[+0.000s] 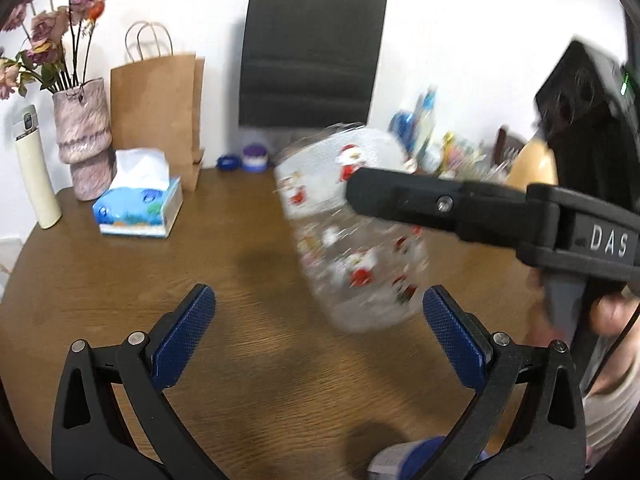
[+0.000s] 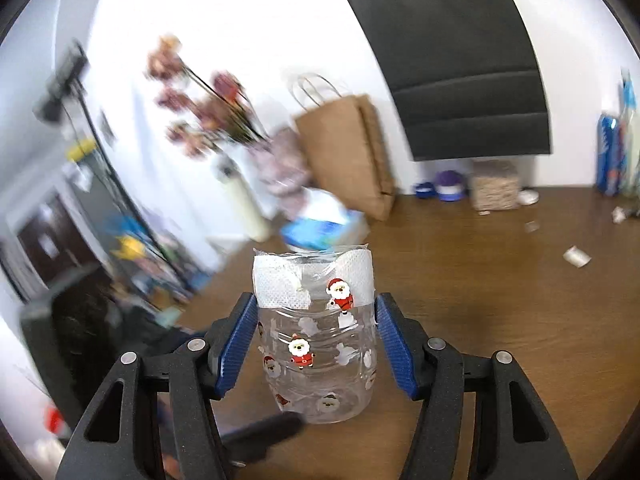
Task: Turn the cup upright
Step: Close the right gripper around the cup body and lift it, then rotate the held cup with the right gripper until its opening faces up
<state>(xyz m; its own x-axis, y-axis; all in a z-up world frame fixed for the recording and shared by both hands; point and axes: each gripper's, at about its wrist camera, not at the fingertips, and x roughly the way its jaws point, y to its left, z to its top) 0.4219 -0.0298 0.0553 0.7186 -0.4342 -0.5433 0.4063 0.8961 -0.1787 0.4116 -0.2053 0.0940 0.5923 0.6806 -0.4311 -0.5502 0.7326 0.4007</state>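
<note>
Item: clear plastic cup (image 2: 316, 336), printed with Santa figures, a white paper band around one end. It is gripped between the blue pads of the right gripper (image 2: 316, 340), the jaws closed against its two sides. In the left wrist view the cup (image 1: 352, 224) is seen blurred and tilted, held above the wooden table (image 1: 224, 280) with the banded end uppermost and leaning left; whether any part touches the table cannot be told.

Right gripper (image 1: 362, 190), as seen from the left wrist: one black finger lies across the cup's side.

Left gripper (image 1: 320, 324): jaws spread wide, nothing between the pads, positioned just beside and below the cup.

Table contents, far side:
- tissue box (image 1: 138, 212), blue, a white tissue protruding
- pink textured vase (image 1: 84, 140) with dried flowers
- cream thermos bottle (image 1: 34, 168), left of the vase
- brown paper bag (image 1: 158, 112), standing against the wall
- black paper bag (image 1: 312, 52), hung on the wall
</note>
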